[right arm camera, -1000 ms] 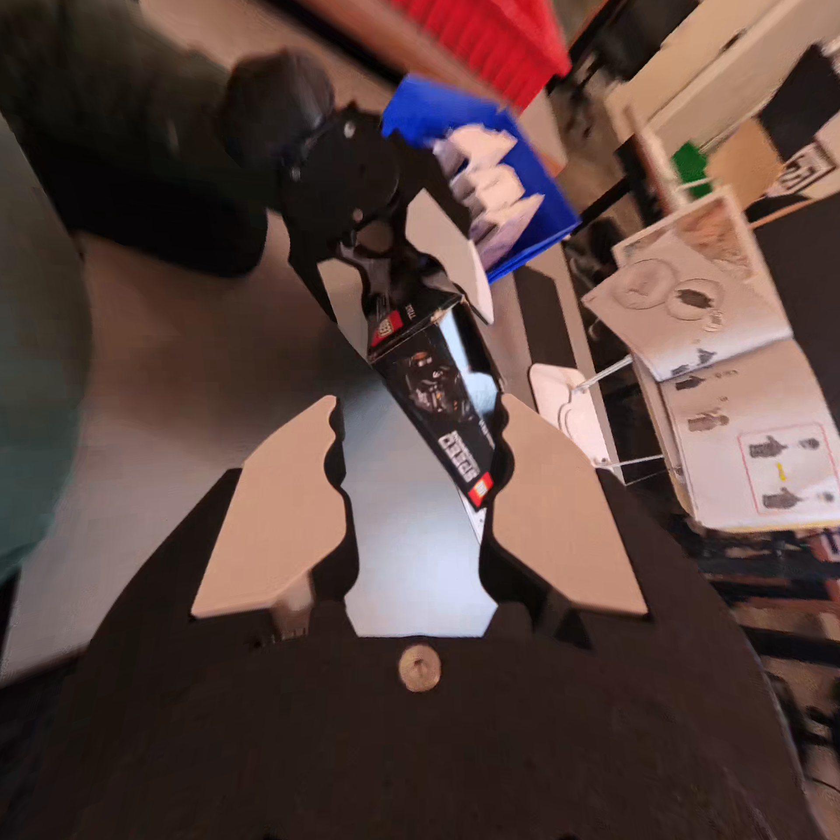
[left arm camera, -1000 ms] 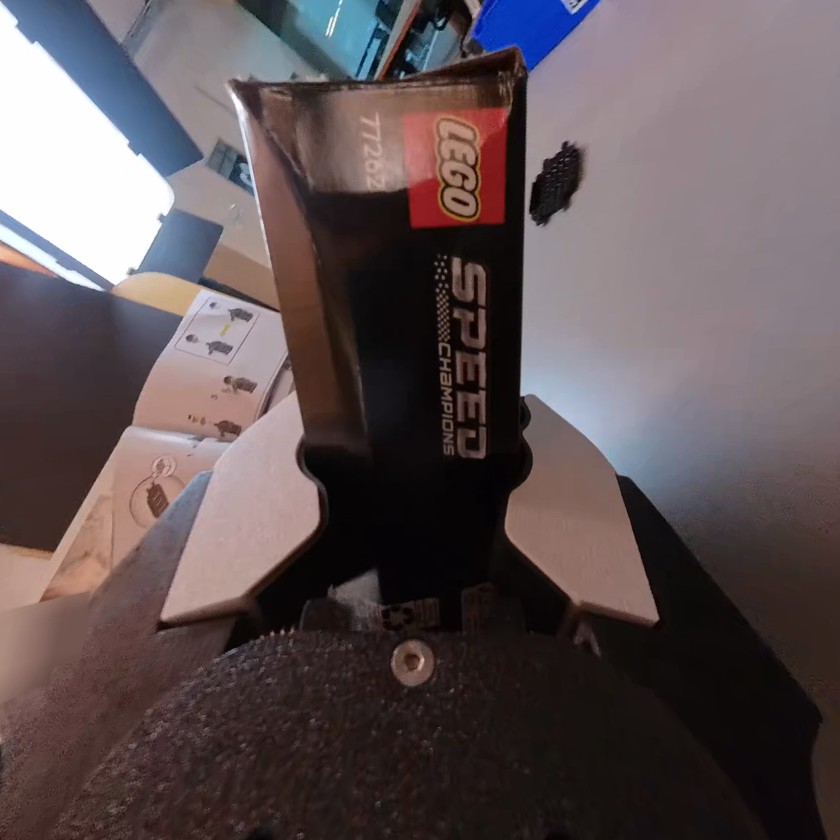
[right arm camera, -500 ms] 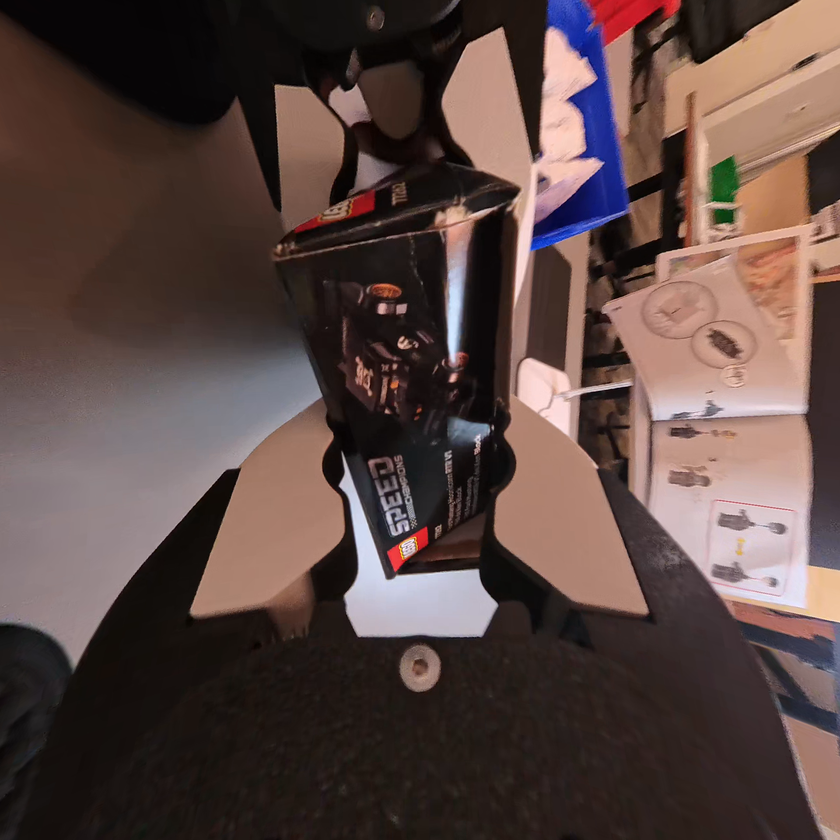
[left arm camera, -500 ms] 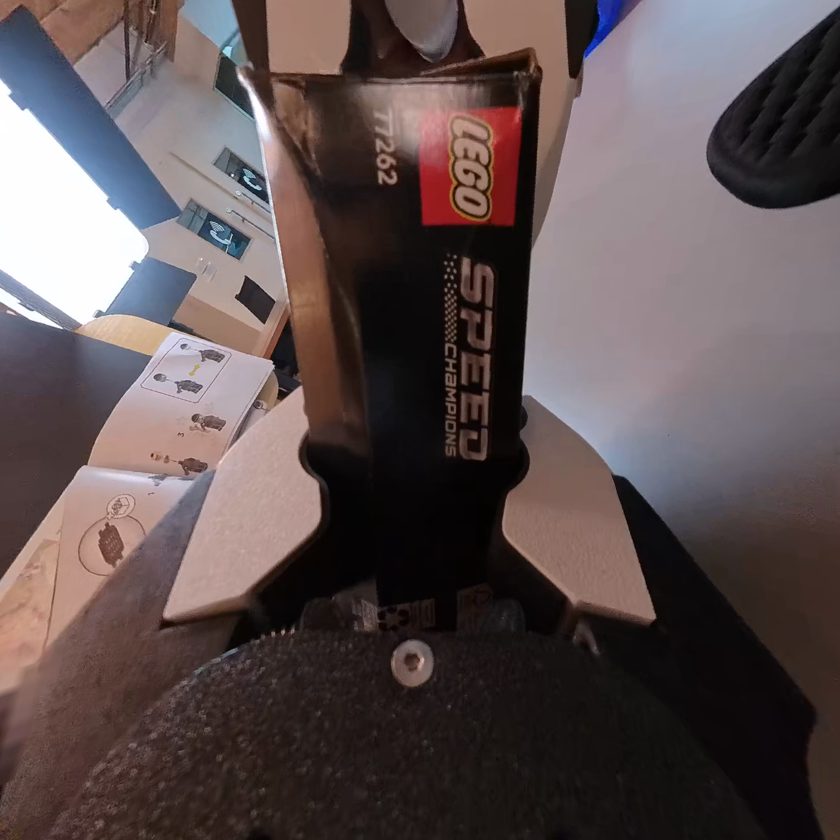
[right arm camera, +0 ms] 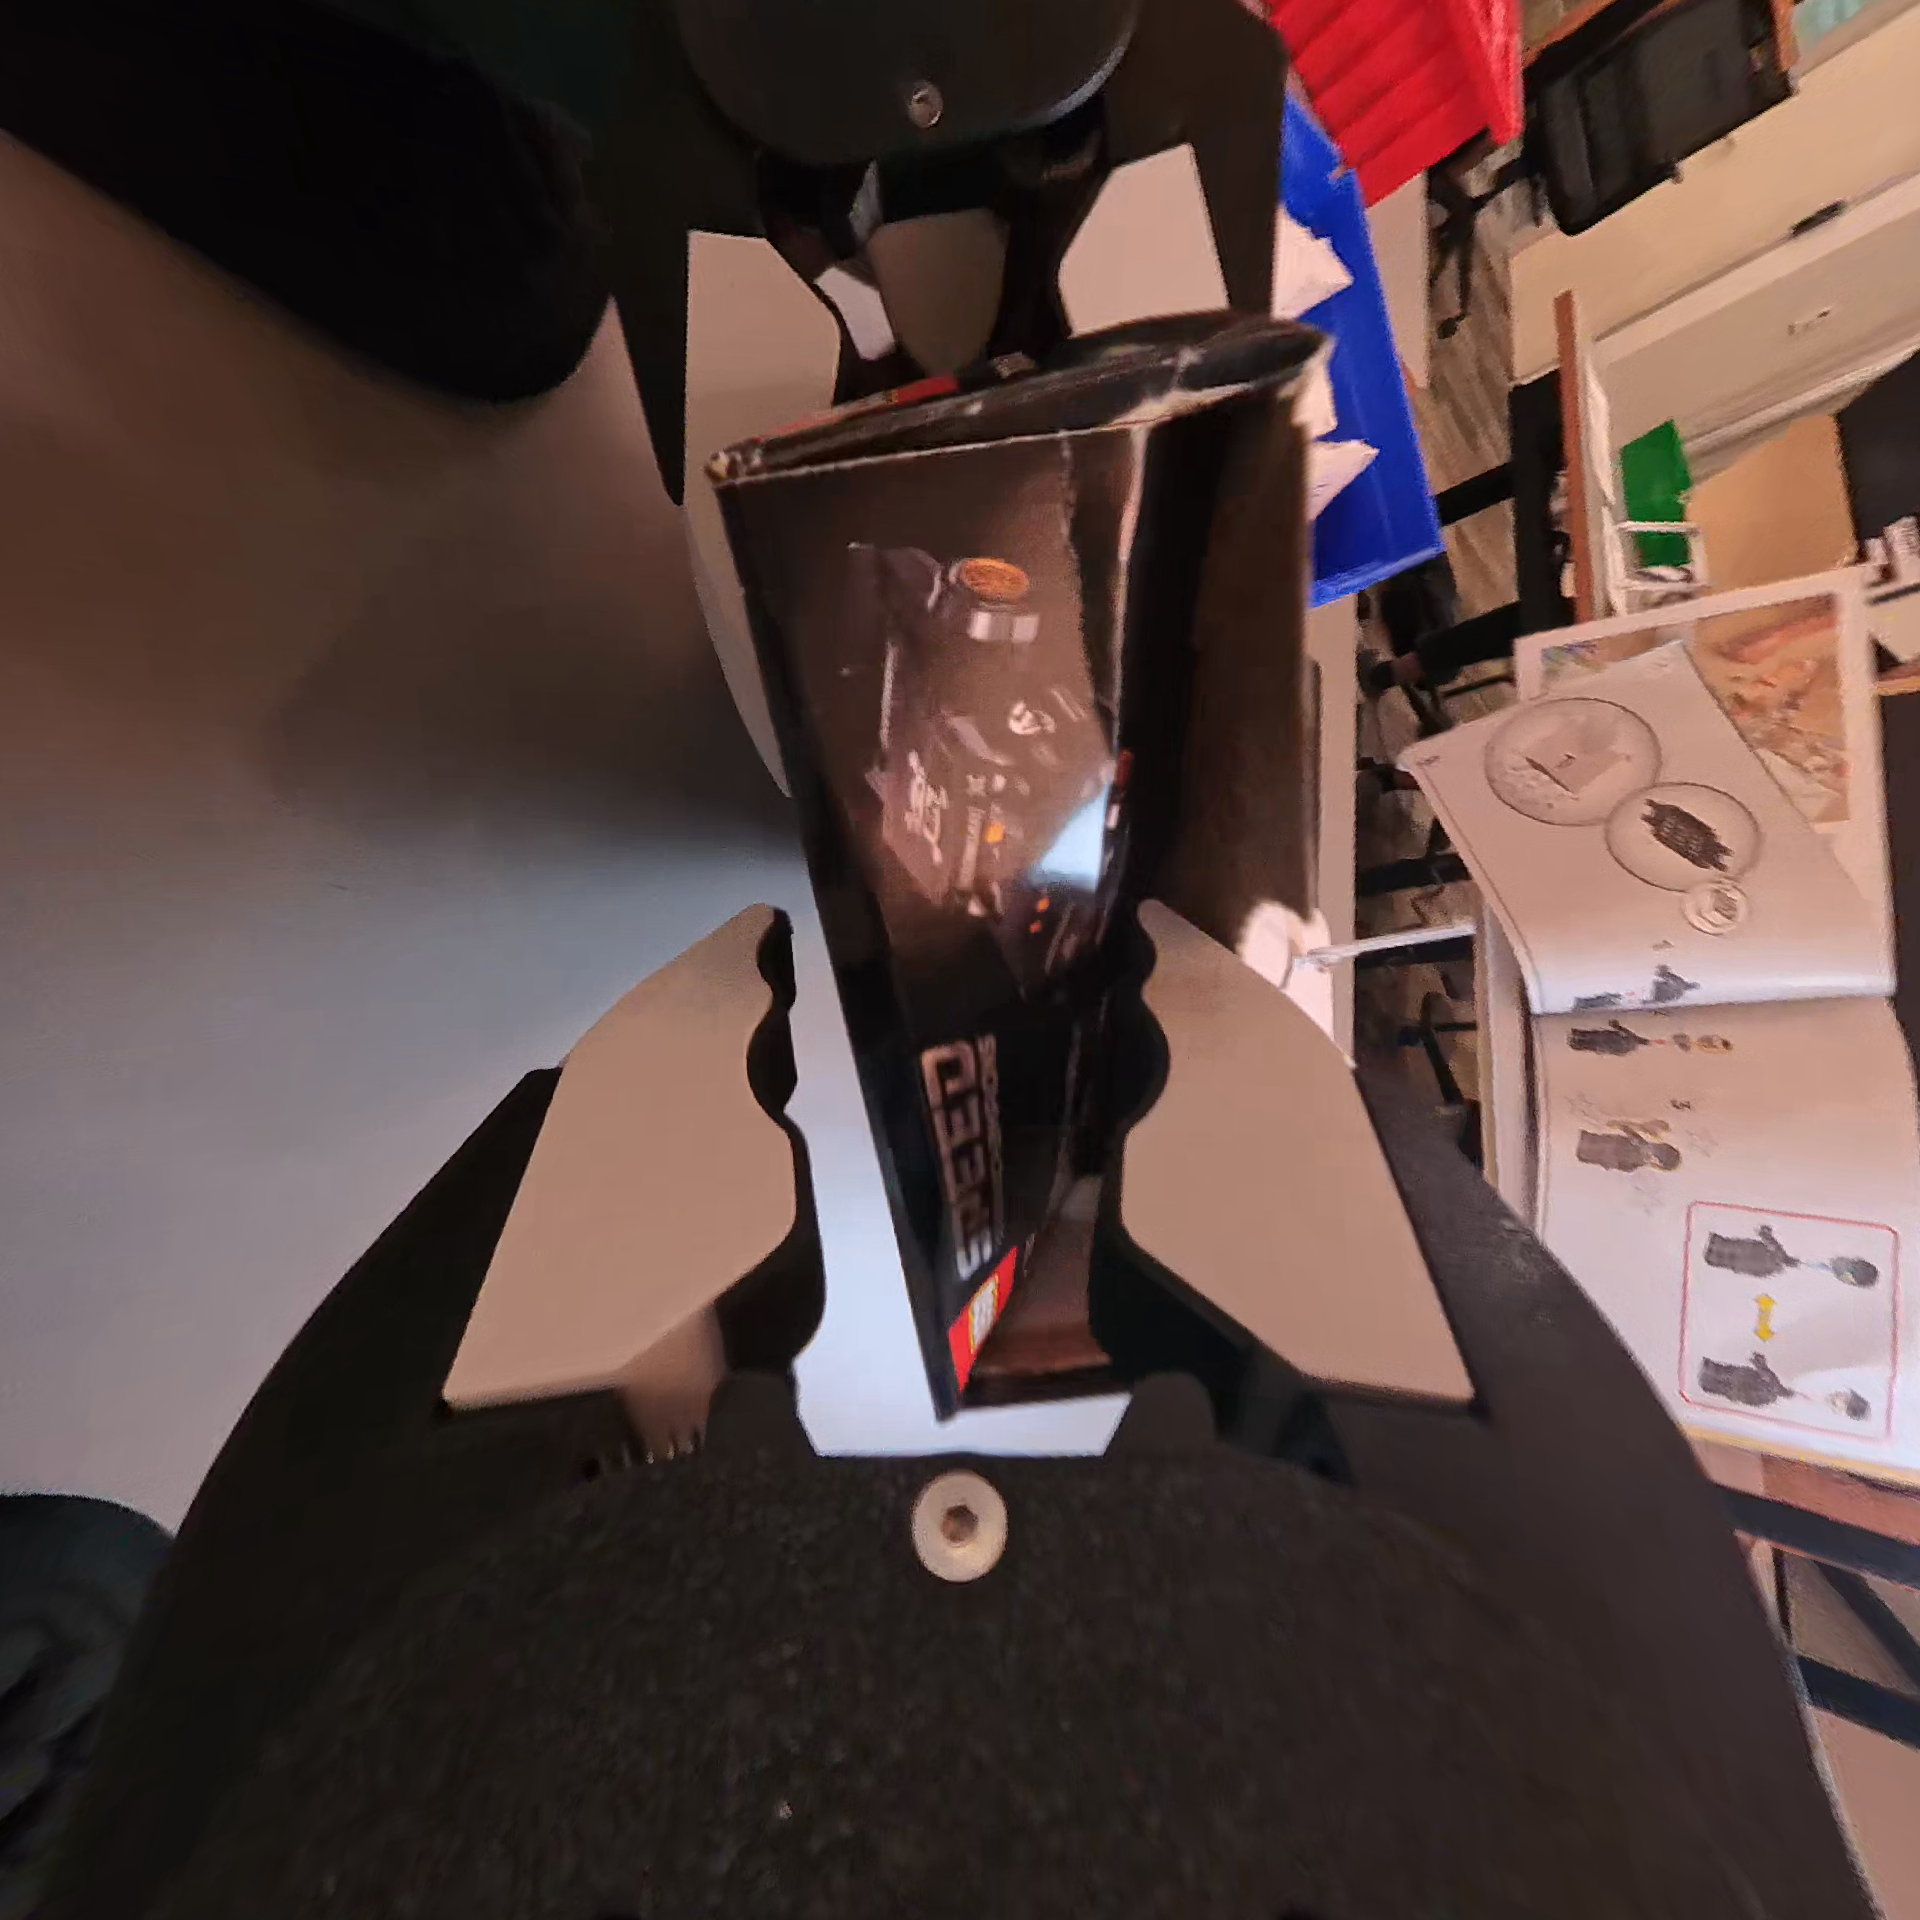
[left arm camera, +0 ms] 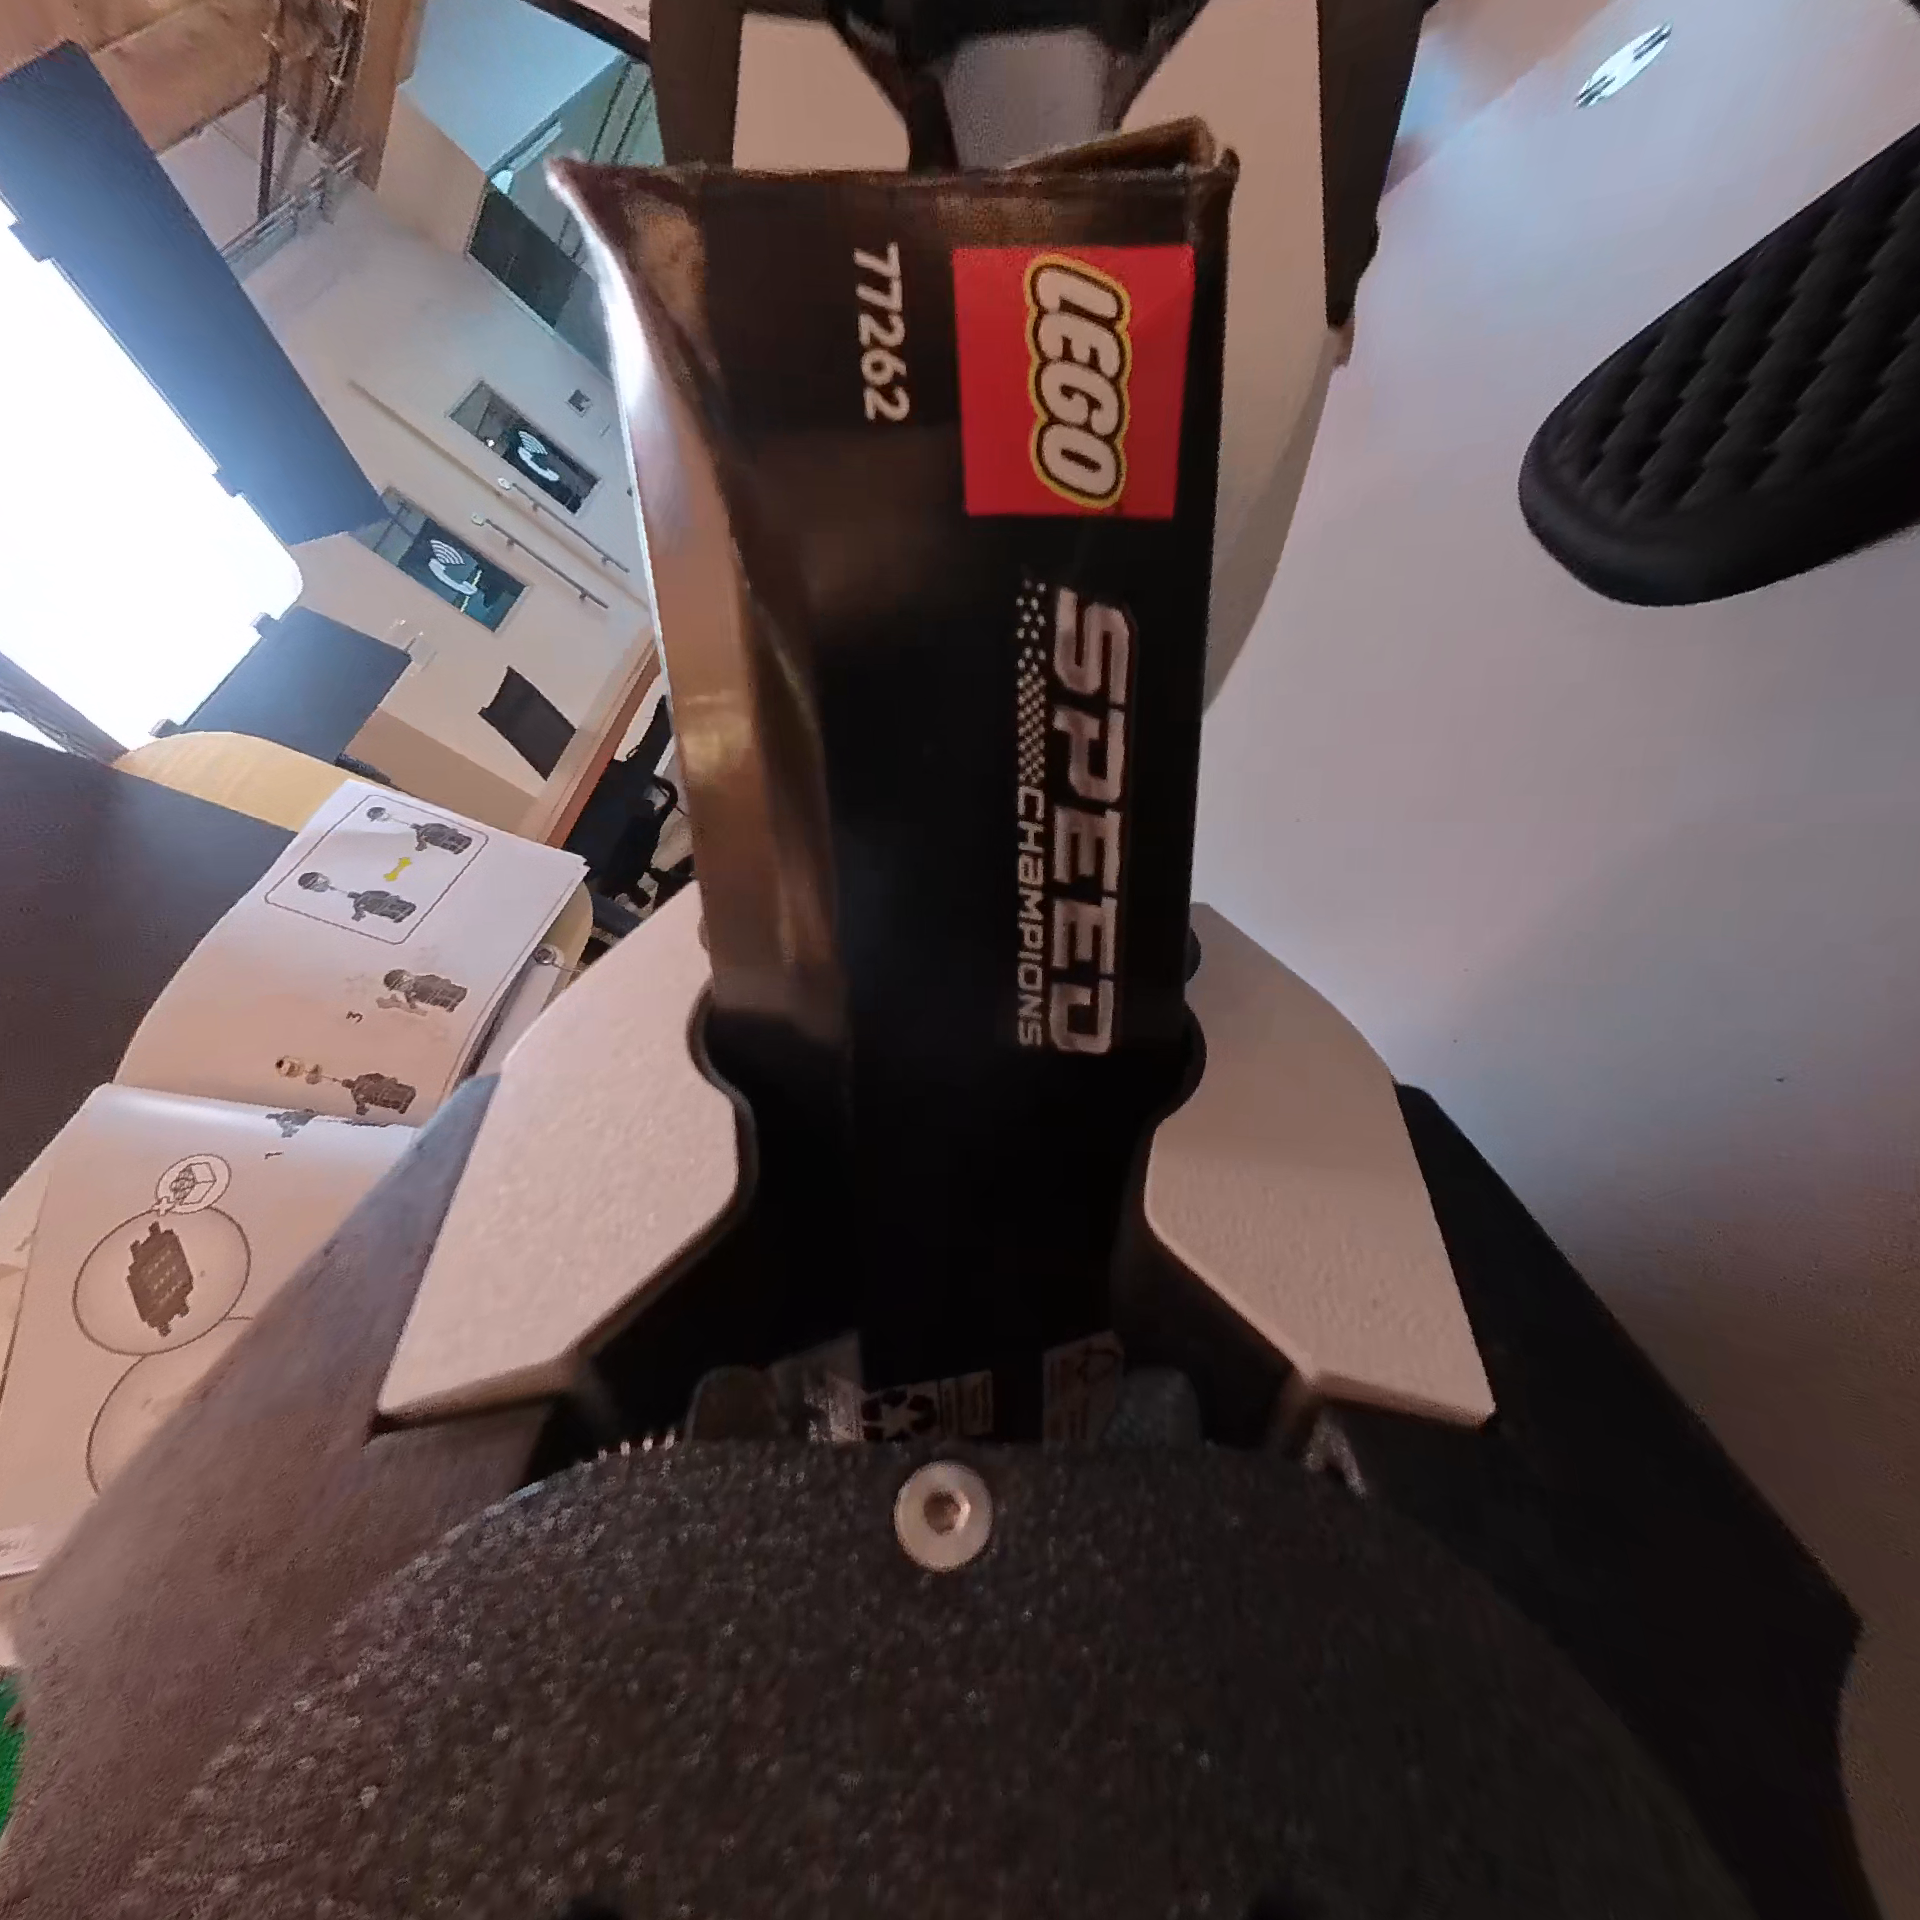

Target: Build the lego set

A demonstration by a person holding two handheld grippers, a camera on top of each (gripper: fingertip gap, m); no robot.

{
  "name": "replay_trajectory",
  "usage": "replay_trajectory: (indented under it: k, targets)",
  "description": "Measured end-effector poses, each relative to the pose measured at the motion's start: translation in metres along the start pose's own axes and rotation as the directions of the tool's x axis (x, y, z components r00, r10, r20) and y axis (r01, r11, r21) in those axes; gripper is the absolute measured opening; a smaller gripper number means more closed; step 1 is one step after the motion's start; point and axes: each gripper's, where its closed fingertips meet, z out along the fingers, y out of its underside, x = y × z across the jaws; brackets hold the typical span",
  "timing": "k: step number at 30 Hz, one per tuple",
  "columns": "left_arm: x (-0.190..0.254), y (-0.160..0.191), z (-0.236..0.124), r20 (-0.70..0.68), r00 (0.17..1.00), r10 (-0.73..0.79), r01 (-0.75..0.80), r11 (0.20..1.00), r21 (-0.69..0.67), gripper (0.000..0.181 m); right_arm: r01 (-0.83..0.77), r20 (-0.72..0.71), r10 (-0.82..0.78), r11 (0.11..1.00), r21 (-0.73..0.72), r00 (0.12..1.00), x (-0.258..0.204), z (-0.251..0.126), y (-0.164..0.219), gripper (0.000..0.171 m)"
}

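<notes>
My left gripper (left arm camera: 951, 1049) stays clamped on one end of the black Lego box (left arm camera: 935, 665). My right gripper (right arm camera: 961, 1132) has closed in over the last second; its spread fingers now straddle the open far end, touching only one side. Unboxing barely begun.

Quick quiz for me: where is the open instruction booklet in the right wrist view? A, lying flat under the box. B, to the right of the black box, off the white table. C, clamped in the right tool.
B: the instruction booklet stands open at the right edge, beyond the black box and apart from it.
</notes>
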Motion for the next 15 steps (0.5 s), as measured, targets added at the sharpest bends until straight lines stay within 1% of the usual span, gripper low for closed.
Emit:
replay_trajectory:
  k: [3,5,6,8,11,15]
  targets:
    - [0.000,0.001,-0.003,-0.008,1.000,0.001,-0.001,1.000,0.014,0.079,-0.020,0.077,0.020,1.000,-0.012,0.997,-0.004,0.004,-0.004,0.061]
    - [0.002,0.002,-0.003,-0.011,1.000,0.024,-0.024,1.000,0.009,0.076,-0.039,0.109,0.042,0.999,-0.035,0.993,-0.003,0.003,-0.004,0.052]
    - [0.002,0.003,-0.002,-0.011,0.999,0.038,-0.038,0.999,0.004,0.076,-0.046,0.136,0.051,0.998,-0.039,0.989,-0.006,0.003,-0.003,0.053]
    - [0.002,0.004,0.000,-0.008,0.999,0.042,-0.042,0.999,-0.011,0.076,-0.063,0.178,0.065,0.998,-0.013,0.982,-0.008,0.000,-0.001,0.054]
    - [0.005,0.007,0.002,-0.007,0.998,0.063,-0.063,0.997,-0.041,0.076,-0.147,0.262,0.124,0.987,0.067,0.957,-0.010,-0.013,-0.006,0.057]
    - [0.008,0.008,0.005,-0.020,0.997,0.080,-0.081,0.995,-0.054,0.075,-0.217,0.350,0.170,0.971,0.101,0.921,-0.014,-0.025,-0.007,0.059]
